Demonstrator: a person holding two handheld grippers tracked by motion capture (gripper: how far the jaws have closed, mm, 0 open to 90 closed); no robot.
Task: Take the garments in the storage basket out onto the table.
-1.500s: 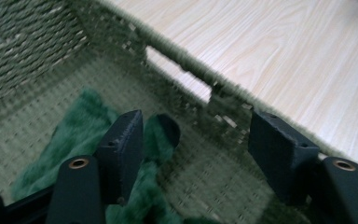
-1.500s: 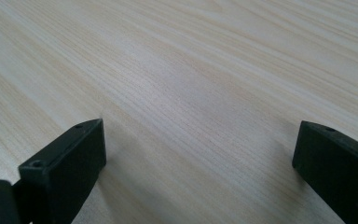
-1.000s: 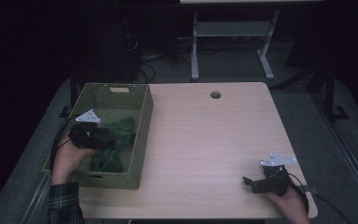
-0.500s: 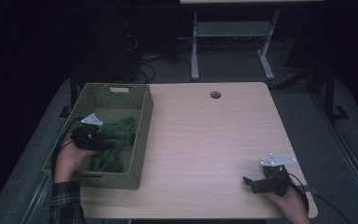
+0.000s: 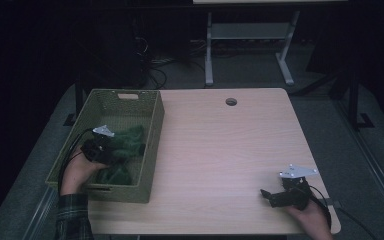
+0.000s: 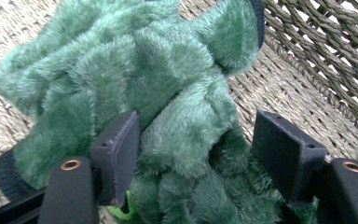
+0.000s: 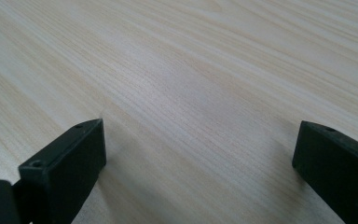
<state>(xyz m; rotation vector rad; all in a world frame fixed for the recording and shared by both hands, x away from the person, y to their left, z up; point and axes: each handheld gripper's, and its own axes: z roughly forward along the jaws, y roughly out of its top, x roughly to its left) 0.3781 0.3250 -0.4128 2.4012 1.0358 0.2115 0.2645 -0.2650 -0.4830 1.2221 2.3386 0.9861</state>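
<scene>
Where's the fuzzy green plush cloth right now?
The fuzzy green plush cloth lies inside the olive woven basket at the table's left in the high view, bunched between the left gripper's open fingers, near the basket's right wall.

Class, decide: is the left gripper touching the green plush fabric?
Touching: in the left gripper view, one pad presses into the green plush fabric.

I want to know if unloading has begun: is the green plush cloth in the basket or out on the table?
In. The green plush cloth lies bunched on the woven floor of the basket.
</scene>
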